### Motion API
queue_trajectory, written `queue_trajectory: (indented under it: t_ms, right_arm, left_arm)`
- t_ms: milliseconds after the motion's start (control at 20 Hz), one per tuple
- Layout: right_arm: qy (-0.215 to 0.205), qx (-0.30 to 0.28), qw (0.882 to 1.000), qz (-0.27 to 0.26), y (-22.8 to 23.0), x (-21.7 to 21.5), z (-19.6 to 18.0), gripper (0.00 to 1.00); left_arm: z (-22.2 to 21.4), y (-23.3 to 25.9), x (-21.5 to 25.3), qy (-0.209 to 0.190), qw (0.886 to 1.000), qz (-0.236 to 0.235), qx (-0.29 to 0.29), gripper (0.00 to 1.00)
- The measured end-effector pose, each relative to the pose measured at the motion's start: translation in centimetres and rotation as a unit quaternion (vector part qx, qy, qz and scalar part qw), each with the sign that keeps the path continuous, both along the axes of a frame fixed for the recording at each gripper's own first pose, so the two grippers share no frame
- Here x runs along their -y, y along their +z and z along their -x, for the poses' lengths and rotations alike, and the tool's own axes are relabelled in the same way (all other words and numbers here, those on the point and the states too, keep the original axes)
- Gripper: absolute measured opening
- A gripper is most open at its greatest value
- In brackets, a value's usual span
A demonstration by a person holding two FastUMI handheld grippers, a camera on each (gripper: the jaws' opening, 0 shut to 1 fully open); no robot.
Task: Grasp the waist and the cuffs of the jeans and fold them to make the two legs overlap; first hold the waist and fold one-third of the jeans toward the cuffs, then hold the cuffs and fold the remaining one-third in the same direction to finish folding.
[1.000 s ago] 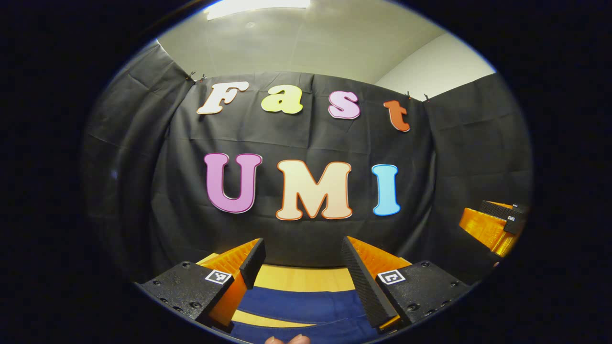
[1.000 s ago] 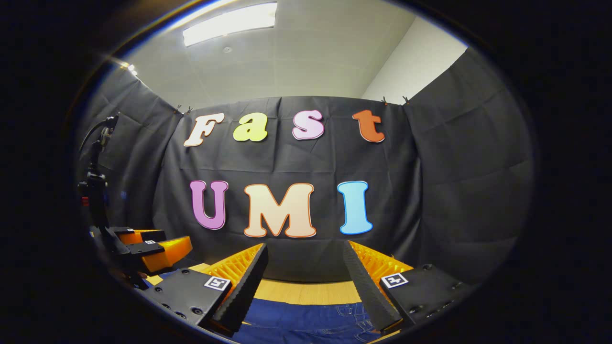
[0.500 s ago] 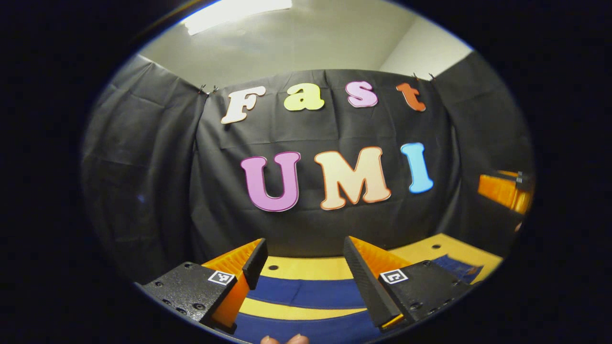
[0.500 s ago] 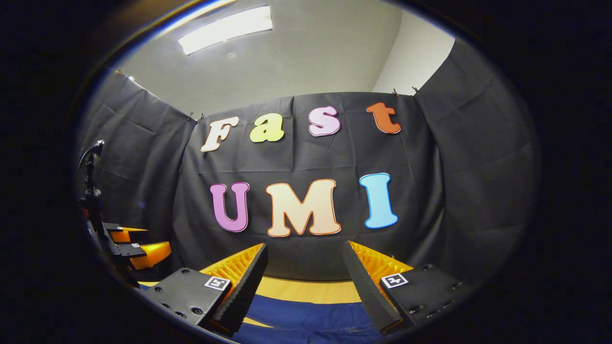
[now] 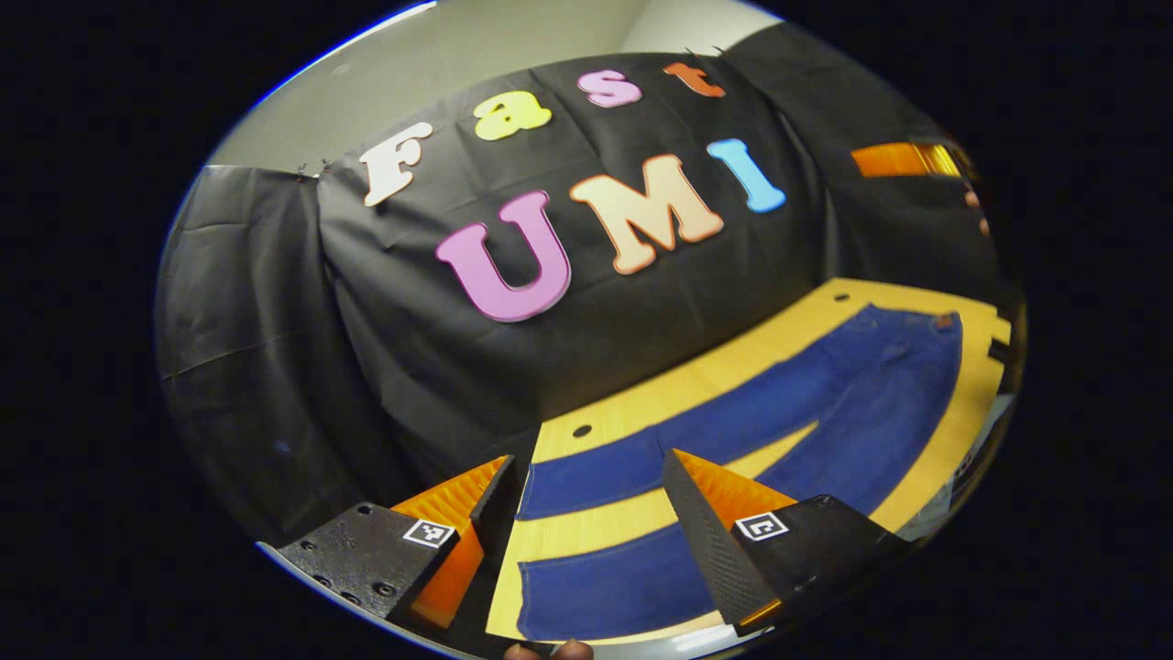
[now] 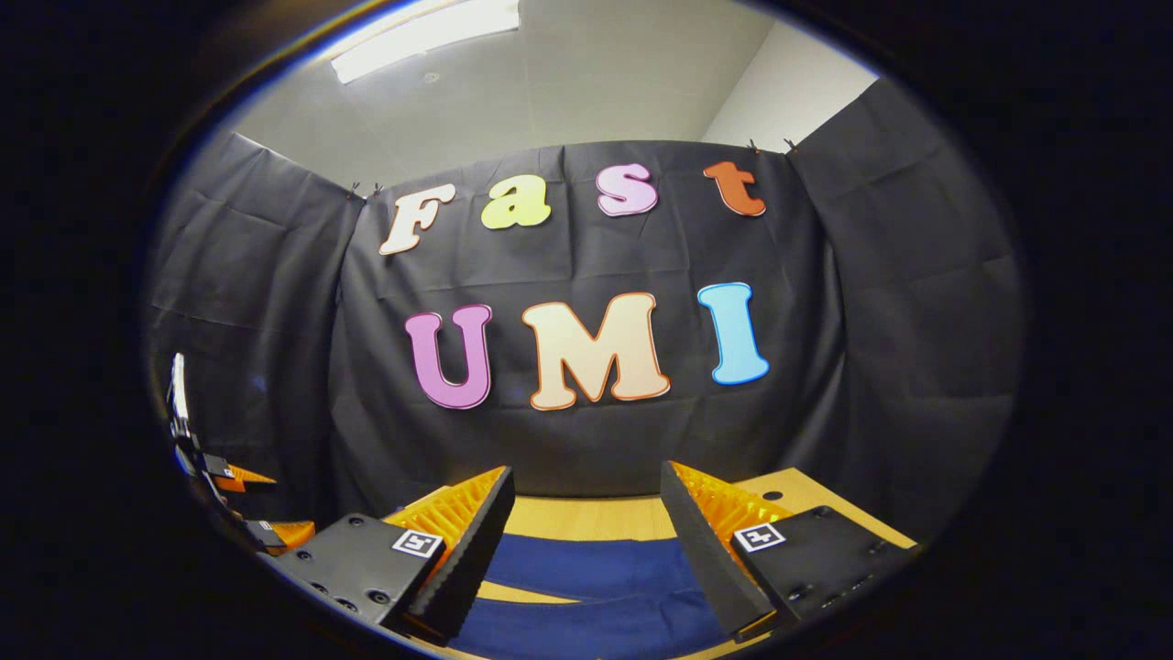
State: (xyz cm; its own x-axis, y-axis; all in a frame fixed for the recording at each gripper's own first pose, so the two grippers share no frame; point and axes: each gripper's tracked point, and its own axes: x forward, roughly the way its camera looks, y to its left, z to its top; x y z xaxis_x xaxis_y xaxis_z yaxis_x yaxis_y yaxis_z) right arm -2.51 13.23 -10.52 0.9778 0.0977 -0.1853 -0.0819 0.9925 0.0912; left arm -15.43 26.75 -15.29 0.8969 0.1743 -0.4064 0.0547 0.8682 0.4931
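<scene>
Left gripper has swung hard in the last half second: its view was level on the booth wall with just a strip of denim at the bottom, now it's rolled and pitched down so the whole jeans show, laid flat on the yellow worktop, legs spread apart in a V with bare worktop between them. Cuffs sit right at the left gripper's fingers, one leg end between them and the other just below; waist is at the far end, toward the right-hand side of that view. Left gripper wide open, nothing held, not touching fabric as far as I can tell. Right gripper has barely shifted, slight tilt down only: also wide open, empty, hovering with denim under its fingers; can't tell from its own view which part of the jeans that is. Its body shows in the left gripper view up at the far right edge, and the left gripper at the low left edge of the right gripper view. My read: no fold started, legs not overlapped. The left hand is lining up on the cuffs, so the first grasp is next. Risk: pinching one leg end only, or snagging both layers unevenly.
</scene>
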Motion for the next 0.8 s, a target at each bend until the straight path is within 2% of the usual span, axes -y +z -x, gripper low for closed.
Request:
queue_trajectory:
  t_ms: [150, 300, 600, 650, 800]
  right_arm:
    - [-0.007, -0.012, 1.000, -0.005, -1.2, -1.9, 1.4, 0.99]
    - [-0.015, -0.029, 0.999, -0.002, -2.2, -2.9, 2.4, 0.99]
    - [-0.024, -0.046, 0.998, 0.029, -2.8, -2.8, 4.0, 0.99]
    - [-0.027, -0.049, 0.998, 0.034, -3.0, -2.5, 4.1, 0.96]
    - [-0.040, -0.059, 0.997, 0.033, -3.5, -1.5, 4.4, 0.99]
  left_arm:
    - [3.3, -4.1, -2.4, -0.011, 0.998, -0.011, -0.060, 0.95]
    - [5.5, -7.8, -4.3, -0.031, 0.991, -0.064, -0.116, 0.96]
    - [8.4, -15.0, -6.7, -0.071, 0.963, -0.138, -0.220, 0.95]
    - [9.2, -15.8, -6.7, -0.078, 0.957, -0.150, -0.234, 0.95]
    - [10.2, -17.4, -6.6, -0.103, 0.942, -0.183, -0.262, 0.95]
